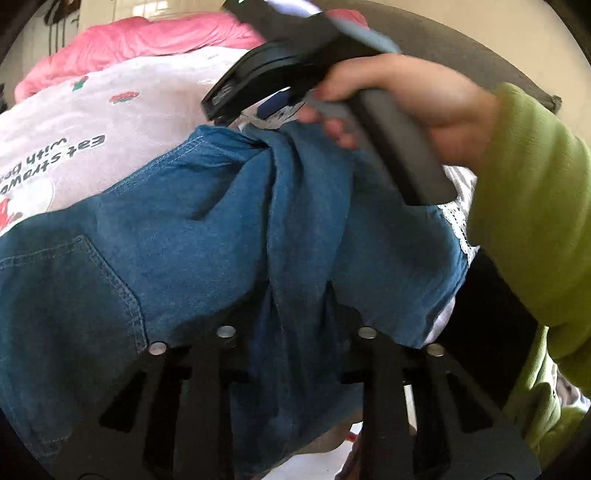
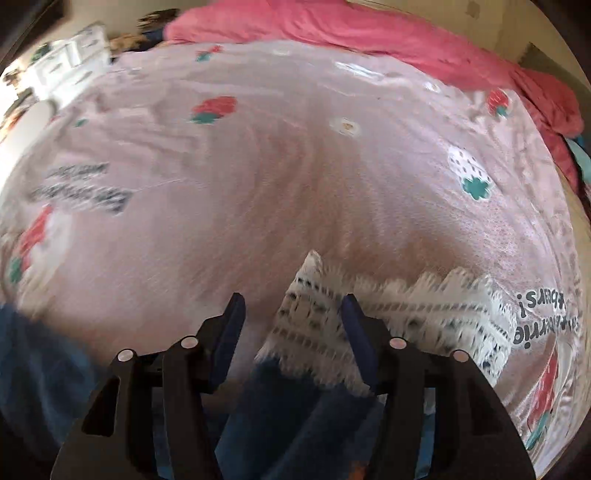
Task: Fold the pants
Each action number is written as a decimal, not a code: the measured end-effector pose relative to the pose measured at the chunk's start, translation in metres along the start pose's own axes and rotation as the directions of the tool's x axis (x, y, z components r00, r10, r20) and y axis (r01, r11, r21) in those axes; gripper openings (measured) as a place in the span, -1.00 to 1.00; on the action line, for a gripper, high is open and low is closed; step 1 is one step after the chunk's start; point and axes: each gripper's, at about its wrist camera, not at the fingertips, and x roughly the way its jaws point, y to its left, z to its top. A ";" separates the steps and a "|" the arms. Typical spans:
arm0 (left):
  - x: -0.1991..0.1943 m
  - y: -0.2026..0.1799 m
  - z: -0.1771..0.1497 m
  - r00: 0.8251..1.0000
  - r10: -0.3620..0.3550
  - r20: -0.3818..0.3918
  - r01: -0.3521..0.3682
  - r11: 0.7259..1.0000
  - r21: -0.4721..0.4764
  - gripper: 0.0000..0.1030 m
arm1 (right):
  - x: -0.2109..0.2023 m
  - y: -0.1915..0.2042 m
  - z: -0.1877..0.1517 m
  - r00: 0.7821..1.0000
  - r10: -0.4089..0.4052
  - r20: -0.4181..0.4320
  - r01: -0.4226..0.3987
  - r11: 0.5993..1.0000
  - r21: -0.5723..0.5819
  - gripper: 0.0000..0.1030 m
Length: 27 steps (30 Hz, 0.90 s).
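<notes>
Denim of the blue lace-hemmed pants [image 1: 229, 236] is burying our left tool [image 1: 295, 332], its grip unreadable, while our right tool [image 2: 291, 314] is gaping over the white lace hem [image 2: 406, 306] on the pink strawberry-print bed [image 2: 295, 166].

I count one pair of blue denim pants [image 1: 207, 236], with one stitched back pocket [image 1: 70, 295] showing and one band of white lace trim [image 2: 388, 314] at a hem. Under them lies one pale pink bedsheet [image 2: 295, 166] and, along its far edge, one bright pink blanket [image 2: 369, 29]. On the sheet, in the right wrist view, I make out three red strawberry prints, the clearest one [image 2: 216, 108] near the top, and two patches of black lettering [image 2: 539, 314]. There are two grippers: the left gripper [image 1: 295, 332] and the right gripper [image 2: 291, 314]. One hand [image 1: 417, 96] shows, in one green sleeve [image 1: 532, 206].
</notes>
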 end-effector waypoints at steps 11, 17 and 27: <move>-0.011 0.012 -0.003 0.997 -0.044 0.062 0.046 0.998 -0.034 -0.36 | -0.082 -0.072 -0.056 0.977 0.108 0.186 -0.136 0.980 0.145 -0.86; -0.016 0.009 -0.002 0.995 -0.056 0.078 0.057 0.998 -0.014 -0.57 | -0.146 -0.126 -0.136 0.951 0.121 0.283 -0.207 0.932 0.298 -0.86; -0.025 0.007 -0.008 0.997 -0.050 0.054 0.045 0.994 0.101 -0.99 | -0.172 -0.152 -0.260 0.945 0.234 0.229 -0.321 0.796 0.513 -0.84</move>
